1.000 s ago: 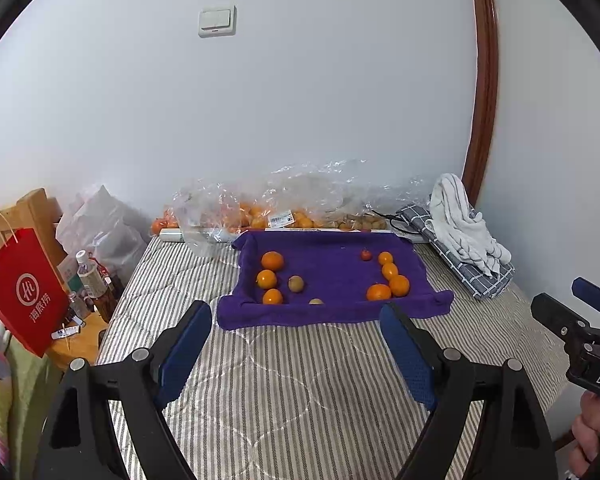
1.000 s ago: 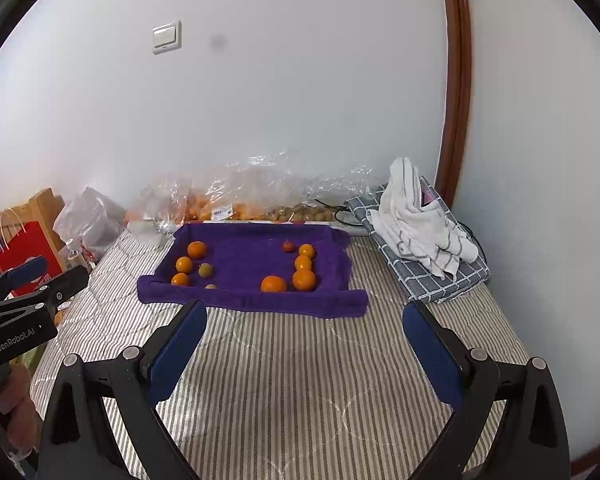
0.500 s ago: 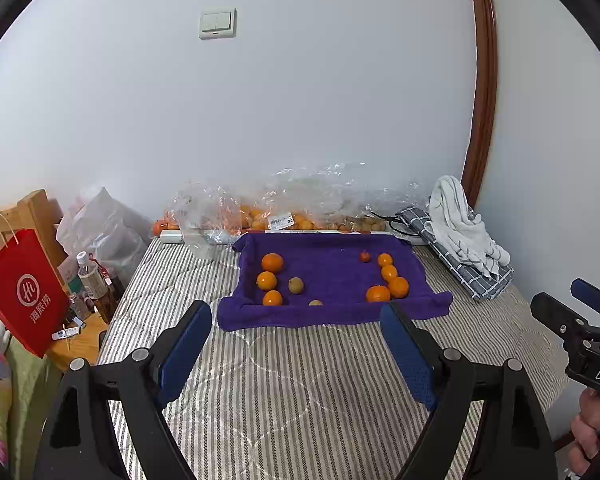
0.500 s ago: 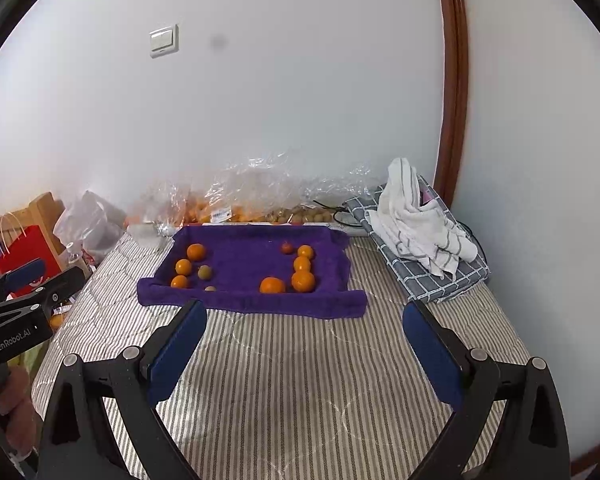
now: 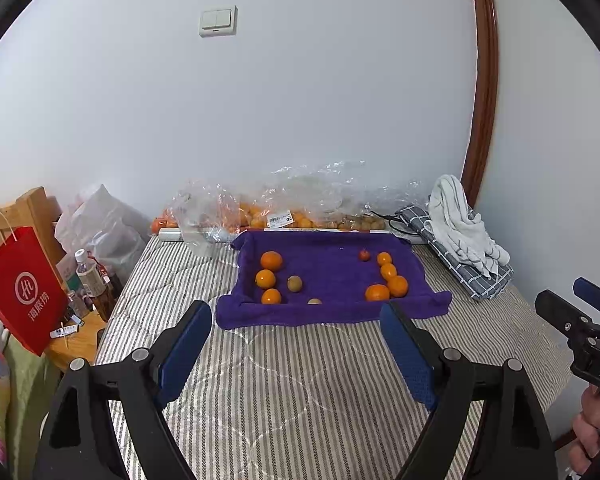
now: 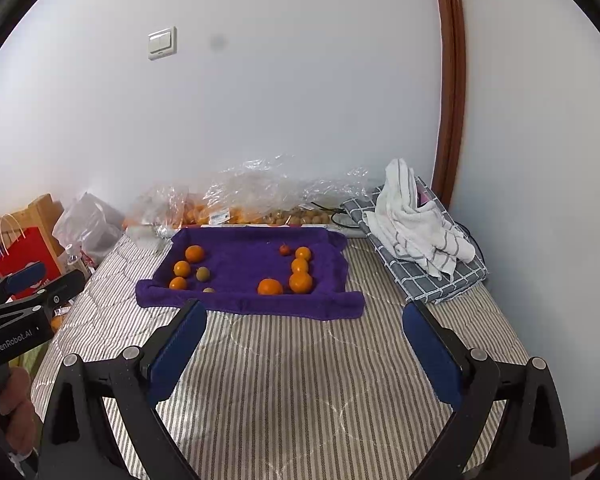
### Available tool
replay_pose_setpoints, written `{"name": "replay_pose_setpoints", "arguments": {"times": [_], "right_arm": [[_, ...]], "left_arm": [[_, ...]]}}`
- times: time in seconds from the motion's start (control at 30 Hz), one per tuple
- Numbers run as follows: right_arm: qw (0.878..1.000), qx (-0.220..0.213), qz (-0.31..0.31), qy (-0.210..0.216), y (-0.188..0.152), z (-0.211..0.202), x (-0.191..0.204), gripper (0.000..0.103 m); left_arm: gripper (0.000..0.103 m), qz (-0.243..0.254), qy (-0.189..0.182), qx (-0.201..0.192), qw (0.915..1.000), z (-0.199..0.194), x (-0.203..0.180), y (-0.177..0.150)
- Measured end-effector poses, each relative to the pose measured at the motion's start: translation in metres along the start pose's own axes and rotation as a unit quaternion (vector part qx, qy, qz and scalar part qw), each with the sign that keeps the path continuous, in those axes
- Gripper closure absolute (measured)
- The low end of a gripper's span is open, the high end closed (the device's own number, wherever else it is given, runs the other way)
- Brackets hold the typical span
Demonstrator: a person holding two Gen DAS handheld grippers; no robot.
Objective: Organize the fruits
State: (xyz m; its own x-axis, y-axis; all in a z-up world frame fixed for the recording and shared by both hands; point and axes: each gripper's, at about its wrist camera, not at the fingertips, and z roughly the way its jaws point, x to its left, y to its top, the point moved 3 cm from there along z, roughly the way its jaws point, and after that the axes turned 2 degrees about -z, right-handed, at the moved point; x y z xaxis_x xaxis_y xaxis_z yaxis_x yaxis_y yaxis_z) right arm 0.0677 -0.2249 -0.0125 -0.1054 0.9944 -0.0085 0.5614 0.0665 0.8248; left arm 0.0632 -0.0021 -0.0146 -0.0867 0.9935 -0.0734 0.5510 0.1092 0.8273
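A purple towel [image 5: 332, 276] [image 6: 240, 264] lies on the striped bed with fruit on it. Three oranges [image 5: 271, 261] and a kiwi [image 5: 295, 283] sit at its left. Several oranges [image 5: 397, 285] [image 6: 300, 282] and a small red fruit [image 5: 364, 255] sit at its right. A second small brown fruit [image 5: 314, 301] lies near the front edge. My left gripper [image 5: 296, 320] is open and empty, short of the towel. My right gripper [image 6: 304, 316] is open and empty, also short of the towel. Each gripper shows at the edge of the other's view.
Clear plastic bags of oranges and brown fruit [image 5: 300, 208] line the wall behind the towel. A white towel on a folded checked cloth [image 6: 416, 232] lies at the right. A red paper bag [image 5: 20, 288], bottles [image 5: 92, 280] and a wooden stand sit left of the bed.
Both views have drifted only slightly; the towel sits a touch higher in the frames. Both grippers stay open and empty.
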Motion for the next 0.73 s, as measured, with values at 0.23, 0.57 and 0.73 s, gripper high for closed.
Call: {"name": "replay_pose_setpoints", "arguments": {"times": [0.23, 0.57, 0.73], "right_arm": [[1.0, -0.002, 0.0, -0.001, 0.0006, -0.0018, -0.0001, 0.005], [1.0, -0.005, -0.004, -0.002, 0.001, -0.0034, 0.0006, 0.005], [1.0, -0.003, -0.005, -0.002, 0.0003, -0.0022, 0.0008, 0.005]], "left_arm": [[0.017, -0.003, 0.0, 0.0, 1.0, 0.0007, 0.0003, 0.001], [0.017, -0.01, -0.003, -0.004, 0.9999, -0.0026, 0.0037, -0.0012], [0.017, -0.015, -0.001, 0.0, 0.9999, 0.0, 0.0064, -0.003]]}}
